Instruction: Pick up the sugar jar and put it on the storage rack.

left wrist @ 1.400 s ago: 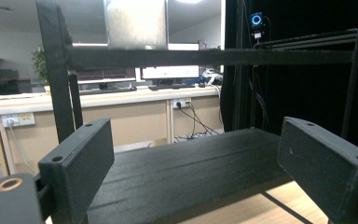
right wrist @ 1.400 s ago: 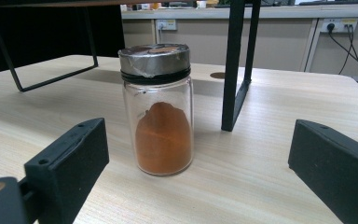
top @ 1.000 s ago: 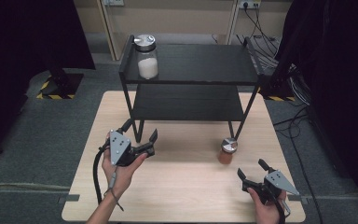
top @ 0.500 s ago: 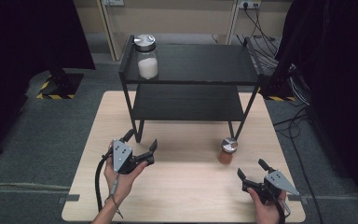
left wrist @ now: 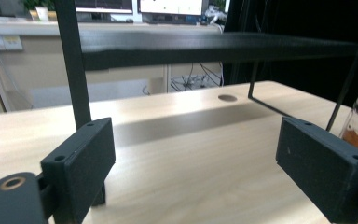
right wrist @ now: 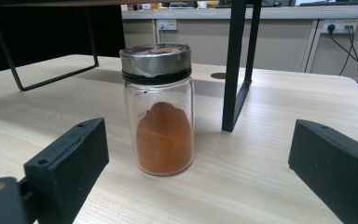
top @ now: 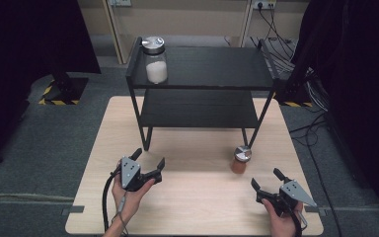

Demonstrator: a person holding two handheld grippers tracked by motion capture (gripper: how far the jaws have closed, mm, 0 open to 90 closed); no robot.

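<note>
One jar [top: 155, 59] stands on the rack's [top: 202, 86] top shelf (left corner), another jar [top: 240, 159] beside its right leg.

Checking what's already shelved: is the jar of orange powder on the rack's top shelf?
No, the orange-powder jar stands on the table beside the rack's leg.

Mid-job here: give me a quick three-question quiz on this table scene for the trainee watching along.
1. True or false: the jar of white powder stands on the top shelf of the black rack.
2. Which gripper faces the jar of orange powder most closely: A) left gripper, B) right gripper?
3. Is anything held between the jaws of either gripper?

Key:
1. True, at its left end.
2. B. The jar stands upright on the wooden table, just ahead of its open jaws.
3. No, both are open and hold nothing.
</note>
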